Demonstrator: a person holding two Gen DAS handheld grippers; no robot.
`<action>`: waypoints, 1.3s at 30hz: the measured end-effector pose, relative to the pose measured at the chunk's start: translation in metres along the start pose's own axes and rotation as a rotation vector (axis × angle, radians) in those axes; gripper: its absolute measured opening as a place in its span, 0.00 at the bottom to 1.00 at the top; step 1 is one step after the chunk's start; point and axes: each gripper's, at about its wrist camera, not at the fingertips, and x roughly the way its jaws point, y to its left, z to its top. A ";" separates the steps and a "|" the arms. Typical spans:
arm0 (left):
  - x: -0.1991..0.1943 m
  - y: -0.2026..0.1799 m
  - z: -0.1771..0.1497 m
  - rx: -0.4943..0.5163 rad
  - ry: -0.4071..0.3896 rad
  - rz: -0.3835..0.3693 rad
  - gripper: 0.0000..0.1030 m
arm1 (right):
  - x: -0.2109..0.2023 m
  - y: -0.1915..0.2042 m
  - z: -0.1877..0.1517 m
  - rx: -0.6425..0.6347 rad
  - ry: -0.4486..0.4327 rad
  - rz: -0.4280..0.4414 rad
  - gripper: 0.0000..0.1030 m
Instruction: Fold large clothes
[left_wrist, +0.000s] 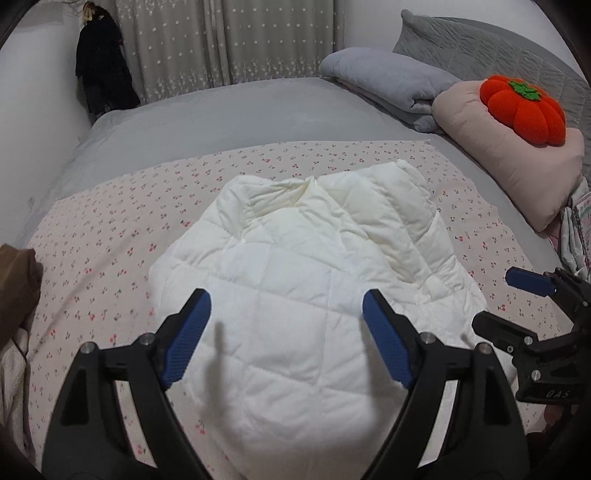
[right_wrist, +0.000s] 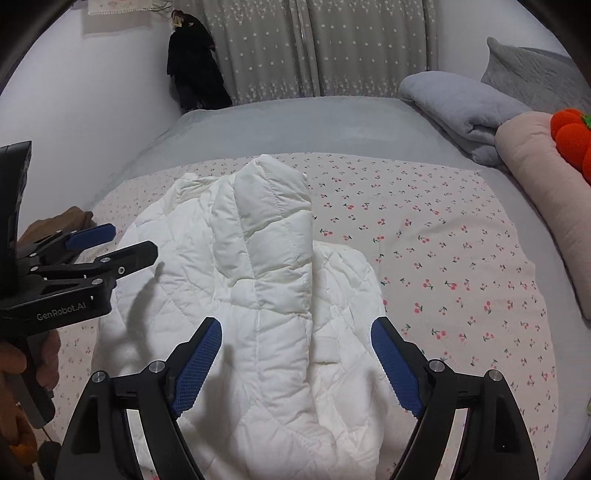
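A white quilted padded jacket (left_wrist: 295, 280) lies partly folded on a cherry-print sheet (left_wrist: 110, 229) on the bed. In the right wrist view the jacket (right_wrist: 258, 266) has a sleeve folded lengthwise over its body. My left gripper (left_wrist: 286, 306) is open and empty, held just above the near part of the jacket. My right gripper (right_wrist: 295, 332) is open and empty above the jacket's near right part. The right gripper also shows at the right edge of the left wrist view (left_wrist: 517, 306), and the left gripper shows at the left edge of the right wrist view (right_wrist: 118, 243).
A grey bedspread (left_wrist: 229, 110) covers the bed. A folded grey blanket (left_wrist: 388, 81), a pink pillow (left_wrist: 517, 155) and an orange pumpkin cushion (left_wrist: 524, 107) lie at the right. A brown garment (left_wrist: 18, 280) lies at the left. A dark garment (left_wrist: 99, 74) hangs by the curtain.
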 end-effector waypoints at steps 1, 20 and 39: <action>-0.006 0.002 -0.005 -0.021 0.012 0.001 0.83 | -0.005 0.000 -0.003 0.004 0.000 -0.007 0.83; -0.086 0.006 -0.106 -0.217 0.050 0.175 0.98 | -0.092 0.026 -0.064 -0.011 -0.031 -0.172 0.98; -0.103 -0.035 -0.140 -0.183 0.062 0.198 0.98 | -0.093 0.048 -0.097 -0.080 0.007 -0.215 0.98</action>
